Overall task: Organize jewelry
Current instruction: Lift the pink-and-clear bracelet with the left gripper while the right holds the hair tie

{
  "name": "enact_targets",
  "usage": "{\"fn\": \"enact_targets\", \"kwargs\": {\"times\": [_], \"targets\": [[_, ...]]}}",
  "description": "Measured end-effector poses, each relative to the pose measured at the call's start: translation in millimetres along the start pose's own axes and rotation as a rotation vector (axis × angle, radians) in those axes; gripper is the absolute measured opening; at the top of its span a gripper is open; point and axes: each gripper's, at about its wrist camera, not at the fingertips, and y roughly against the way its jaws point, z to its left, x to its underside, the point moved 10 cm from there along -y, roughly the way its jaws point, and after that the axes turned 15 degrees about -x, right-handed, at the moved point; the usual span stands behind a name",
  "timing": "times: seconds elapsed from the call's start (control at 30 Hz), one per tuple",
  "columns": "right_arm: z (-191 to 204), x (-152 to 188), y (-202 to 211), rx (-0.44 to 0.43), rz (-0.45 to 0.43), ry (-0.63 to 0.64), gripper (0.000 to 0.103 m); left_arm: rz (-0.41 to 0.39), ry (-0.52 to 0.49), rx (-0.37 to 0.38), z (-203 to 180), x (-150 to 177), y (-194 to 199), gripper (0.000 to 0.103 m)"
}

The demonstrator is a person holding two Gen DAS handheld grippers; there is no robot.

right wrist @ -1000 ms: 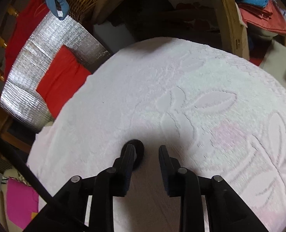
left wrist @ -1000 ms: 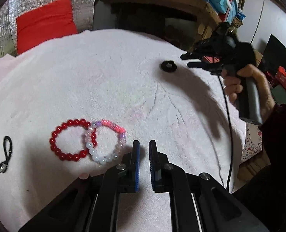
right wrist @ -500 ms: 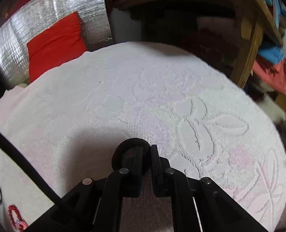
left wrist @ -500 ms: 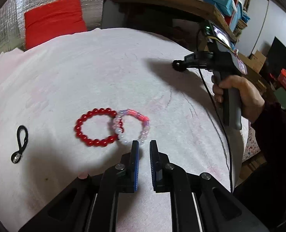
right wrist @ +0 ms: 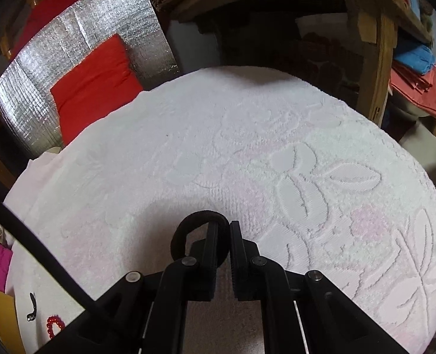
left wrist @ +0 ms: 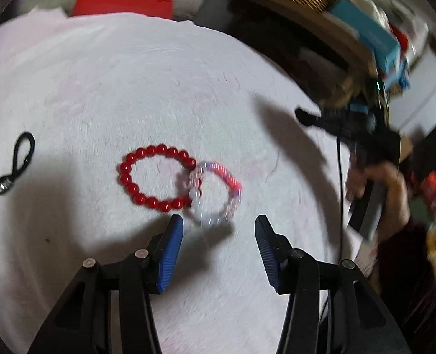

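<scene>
1. Left hand-held gripper [left wrist: 219, 228]: released, jaws just spread apart, nothing pinched; hovering close above the pale bead bracelet [left wrist: 215, 194].
2. Right hand-held gripper [right wrist: 224, 230]: clenched on a black hair tie [right wrist: 188, 230], loop sticking out to the left of the jaws, above the white towel [right wrist: 247, 135].
3. Two bracelets on the towel: red bead bracelet [left wrist: 156, 174] overlapping the pale one.
4. One black cord loop [left wrist: 16, 162] lying well apart to the left.
5. One red cushion [right wrist: 97, 88] beyond the towel's far edge.
</scene>
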Motion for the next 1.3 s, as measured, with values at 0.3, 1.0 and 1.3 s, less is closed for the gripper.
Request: {"fn": "enact_targets", "kwargs": {"times": [0.3, 1.0, 1.3], "targets": [[2, 4, -1, -0.007, 0.004, 0.014, 0.008, 0.026, 0.162, 0.056, -3, -3, -8, 0.043], [2, 7, -2, -0.013, 0.015, 0.013, 0.008, 0.026, 0.267, 0.094, -17, -11, -21, 0.031], [2, 12, -4, -0.009, 0.03, 0.021, 0.008, -0.001, 0.307, 0.031, -20, -23, -34, 0.007]]}}
